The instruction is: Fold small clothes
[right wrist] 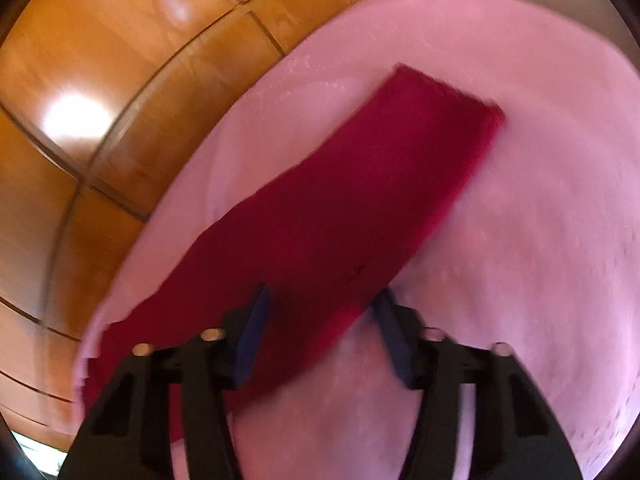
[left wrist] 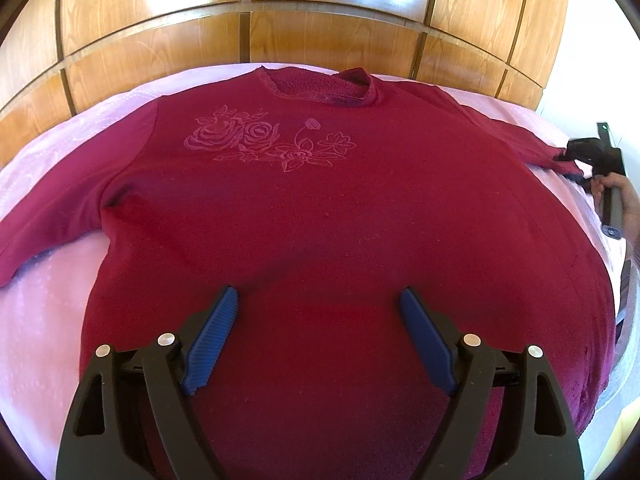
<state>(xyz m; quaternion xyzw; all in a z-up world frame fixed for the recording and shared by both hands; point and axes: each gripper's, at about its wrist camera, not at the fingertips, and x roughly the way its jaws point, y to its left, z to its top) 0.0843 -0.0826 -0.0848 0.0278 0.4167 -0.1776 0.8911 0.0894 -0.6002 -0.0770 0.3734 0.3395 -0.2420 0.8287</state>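
A dark red sweater [left wrist: 320,200] with a flower pattern on the chest lies flat, front up, on a pink bedspread [left wrist: 40,320]. My left gripper [left wrist: 318,292] hovers over its lower body, open, with nothing between the blue pads [left wrist: 212,340]. The right sleeve [right wrist: 340,200] runs out across the bedspread [right wrist: 520,240]. In the blurred right wrist view, my right gripper [right wrist: 322,296] straddles this sleeve, its jaws wide apart and the cloth lying between them. In the left wrist view the right gripper [left wrist: 568,164] sits at the sleeve's end, held by a hand [left wrist: 624,200].
Wooden panels [left wrist: 320,20] rise right behind the bed's far edge, also seen as wooden panels [right wrist: 100,140] to the left of the right gripper. The left sleeve [left wrist: 48,232] stretches out to the left edge. Pink bedspread shows on both sides of the sweater.
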